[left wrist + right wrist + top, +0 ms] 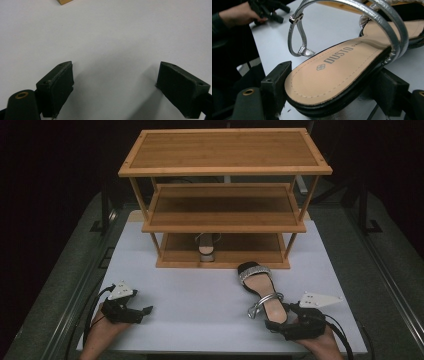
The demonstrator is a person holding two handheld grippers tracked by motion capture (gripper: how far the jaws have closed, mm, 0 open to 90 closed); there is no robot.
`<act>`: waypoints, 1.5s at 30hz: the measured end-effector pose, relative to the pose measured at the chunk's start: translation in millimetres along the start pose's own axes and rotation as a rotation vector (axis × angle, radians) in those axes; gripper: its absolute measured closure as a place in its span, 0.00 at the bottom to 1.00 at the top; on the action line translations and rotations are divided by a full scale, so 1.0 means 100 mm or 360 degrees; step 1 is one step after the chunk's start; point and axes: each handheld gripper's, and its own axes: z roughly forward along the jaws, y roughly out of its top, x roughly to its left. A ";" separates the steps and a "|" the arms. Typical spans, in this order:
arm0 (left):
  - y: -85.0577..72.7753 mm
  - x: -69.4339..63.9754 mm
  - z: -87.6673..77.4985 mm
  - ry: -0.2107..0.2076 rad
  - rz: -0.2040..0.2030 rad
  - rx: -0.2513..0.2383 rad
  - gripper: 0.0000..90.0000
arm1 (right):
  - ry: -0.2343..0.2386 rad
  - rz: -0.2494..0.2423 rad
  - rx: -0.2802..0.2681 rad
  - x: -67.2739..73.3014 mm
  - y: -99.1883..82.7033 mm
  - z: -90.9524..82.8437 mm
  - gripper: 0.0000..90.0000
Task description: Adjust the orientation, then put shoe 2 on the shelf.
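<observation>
From the high view, a black flat sandal with silver straps [260,289] lies on the white table [200,295] before the three-tier bamboo shoe rack [225,200], whose bottom shelf holds a matching second sandal [206,247]; the right gripper [280,320] meets the near sandal's heel, the left gripper [142,312] rests apart. The left gripper view shows its jaws spread wide over bare table. The right gripper view reveals the tan insole's heel between both jaws, clamped.
</observation>
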 end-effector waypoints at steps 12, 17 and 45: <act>0.00 0.00 0.00 0.0006 0.0009 0.0001 0.14 | -0.0042 -0.0004 -0.0061 -0.19 0.25 0.17 0.25; 0.00 0.00 0.00 0.0006 0.0008 0.0001 0.14 | -0.0055 -0.0021 -0.0075 -0.25 0.36 0.28 0.25; 0.00 0.00 0.00 0.0005 0.0003 -0.0003 0.14 | -0.0266 -0.0015 -0.0172 -0.77 0.89 0.93 0.25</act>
